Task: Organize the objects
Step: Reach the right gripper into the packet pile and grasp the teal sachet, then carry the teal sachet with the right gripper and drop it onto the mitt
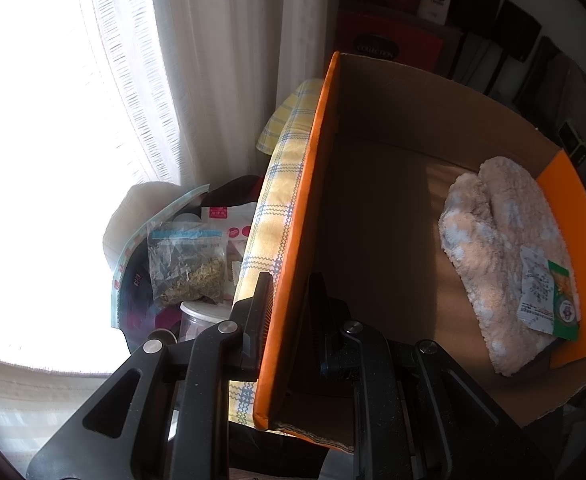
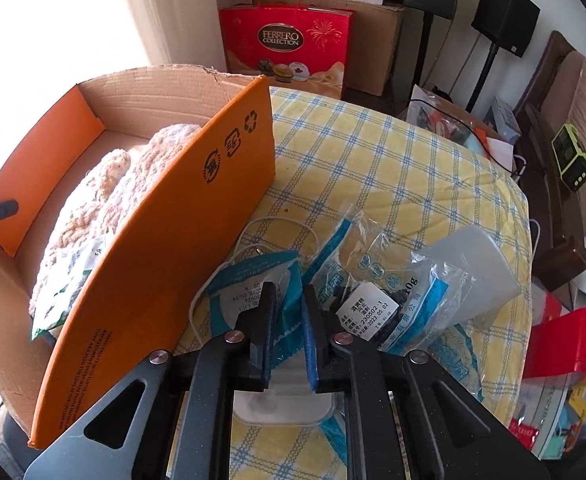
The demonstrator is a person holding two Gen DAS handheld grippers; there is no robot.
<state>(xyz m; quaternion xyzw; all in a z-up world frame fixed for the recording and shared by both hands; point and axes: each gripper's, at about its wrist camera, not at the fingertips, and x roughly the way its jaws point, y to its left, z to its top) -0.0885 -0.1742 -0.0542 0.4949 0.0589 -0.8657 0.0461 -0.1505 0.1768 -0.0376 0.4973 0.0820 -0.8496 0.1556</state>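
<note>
The left tongs (image 1: 289, 292) are clamped on the orange side wall of the cardboard box (image 1: 297, 216), which stands on the checked cloth of the bench (image 2: 373, 160). The right tongs (image 2: 289, 304) are closed on a blue-and-white packet (image 2: 249, 292) beside the box. Two fluffy socks (image 1: 501, 240) and one small packet (image 1: 545, 296) lie inside the box
</note>
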